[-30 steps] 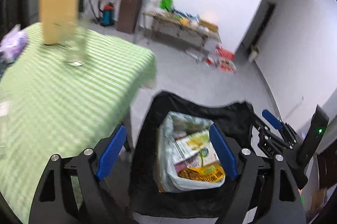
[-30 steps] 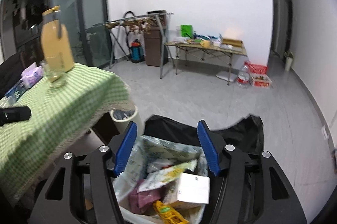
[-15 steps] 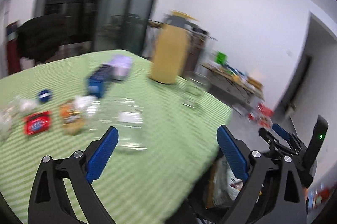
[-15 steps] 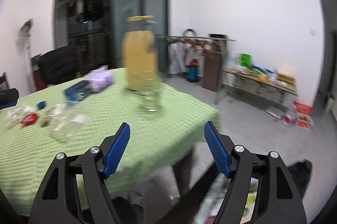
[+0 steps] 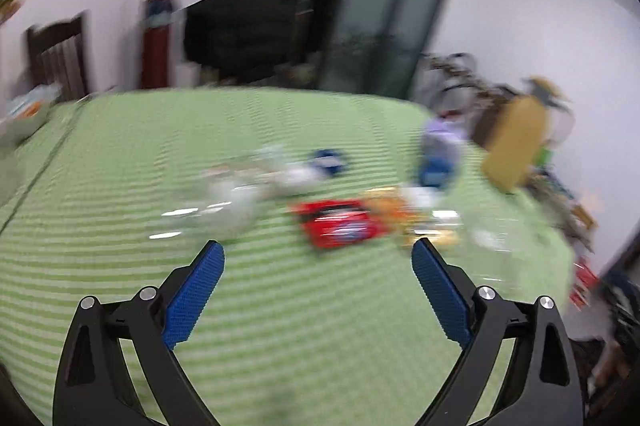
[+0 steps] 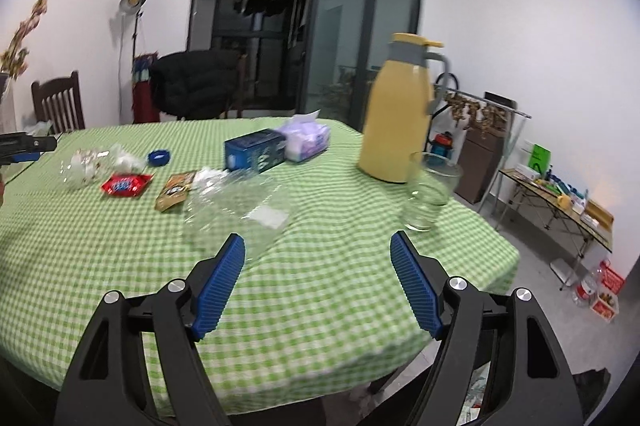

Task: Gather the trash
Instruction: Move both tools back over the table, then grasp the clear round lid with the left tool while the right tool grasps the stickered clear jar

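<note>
Trash lies on the green checked tablecloth [image 6: 328, 290]: a crushed clear plastic bottle [image 6: 236, 214], a brown snack wrapper [image 6: 175, 191], a red wrapper [image 6: 125, 183], a blue cap [image 6: 159, 157] and a second clear bottle [image 6: 80, 171]. My right gripper [image 6: 318, 274] is open and empty, just short of the crushed bottle. My left gripper [image 5: 318, 286] is open and empty above the cloth, with the red wrapper [image 5: 340, 224] and brown wrapper [image 5: 404, 214] ahead of it. The left wrist view is motion-blurred.
A yellow thermos jug [image 6: 398, 117], a drinking glass [image 6: 430, 191], a blue box [image 6: 256, 153] and a purple tissue pack [image 6: 306, 137] stand on the table. A chair [image 6: 58, 105] is at the far side. A folding table [image 6: 560, 185] stands at the right wall.
Both grippers swung up and left from the black trash bag on the floor to face the tabletop. Both stayed open and empty.
</note>
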Tool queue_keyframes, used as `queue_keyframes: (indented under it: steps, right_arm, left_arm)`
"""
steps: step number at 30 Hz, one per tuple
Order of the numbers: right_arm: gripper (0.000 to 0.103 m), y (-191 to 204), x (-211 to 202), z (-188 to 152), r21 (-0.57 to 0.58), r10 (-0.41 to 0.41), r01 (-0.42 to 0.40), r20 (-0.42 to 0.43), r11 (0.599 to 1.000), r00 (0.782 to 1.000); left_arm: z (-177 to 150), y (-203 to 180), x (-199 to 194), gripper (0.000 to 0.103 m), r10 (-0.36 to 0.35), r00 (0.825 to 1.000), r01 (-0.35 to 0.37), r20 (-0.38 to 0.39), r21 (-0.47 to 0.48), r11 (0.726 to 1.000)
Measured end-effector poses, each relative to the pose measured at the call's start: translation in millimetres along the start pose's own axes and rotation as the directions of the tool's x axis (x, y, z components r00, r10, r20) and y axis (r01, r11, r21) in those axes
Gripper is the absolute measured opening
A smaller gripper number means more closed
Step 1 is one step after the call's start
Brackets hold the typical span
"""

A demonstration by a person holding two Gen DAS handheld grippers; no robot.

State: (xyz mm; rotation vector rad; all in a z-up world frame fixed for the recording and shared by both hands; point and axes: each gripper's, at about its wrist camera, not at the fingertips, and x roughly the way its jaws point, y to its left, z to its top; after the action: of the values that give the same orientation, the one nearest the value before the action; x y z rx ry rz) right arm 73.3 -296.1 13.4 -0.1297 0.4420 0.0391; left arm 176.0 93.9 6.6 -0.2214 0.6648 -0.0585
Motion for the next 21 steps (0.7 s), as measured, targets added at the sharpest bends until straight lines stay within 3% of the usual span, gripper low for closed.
queue_keyframes:
  steps: [4, 7, 9, 10, 11, 13, 18, 21]
  right_arm:
    - [0.072, 22, 5, 10, -0.039, 0.025, -0.025, -0.004, 0.999, 1.0]
    - [0.072, 43, 4, 21, -0.091, 0.041, -0.04, 0.006, 0.995, 0.999]
    - [0.072, 58, 4, 29, -0.126, 0.049, -0.046, 0.019, 0.991, 0.999]
    - [0.072, 69, 2, 34, -0.152, 0.054, -0.049, 0.029, 0.987, 0.998]
    - [0.072, 78, 1, 38, -0.174, 0.061, -0.054, 0.036, 0.983, 0.997]
    - [0.072, 93, 1, 46, -0.208, 0.078, -0.067, 0.045, 0.976, 0.996]
    - [0.072, 141, 12, 76, -0.281, 0.149, -0.129, 0.052, 0.951, 0.987]
    - [0.072, 178, 21, 100, -0.311, 0.229, -0.205, 0.041, 0.928, 0.973]
  left_arm:
    - [8, 56, 26, 0.079, 0.116, 0.993, -0.117, -0.034, -0.039, 0.992]
    - [13, 79, 49, 0.073, 0.067, 0.996, -0.071, -0.055, -0.081, 0.994]
    - [14, 91, 63, 0.064, 0.12, 0.989, -0.13, -0.088, -0.119, 0.984]
    - [11, 98, 67, 0.061, 0.113, 0.99, -0.124, -0.083, -0.141, 0.982]
    - [10, 103, 68, 0.052, 0.077, 0.994, -0.089, -0.076, -0.164, 0.982]
    - [7, 109, 71, 0.023, -0.009, 0.996, -0.011, -0.09, -0.216, 0.976]
    - [15, 117, 49, 0.0, -0.061, 0.998, 0.051, -0.032, -0.243, 0.969]
    - [24, 129, 13, 0.0, -0.073, 0.994, 0.093, 0.085, -0.265, 0.96]
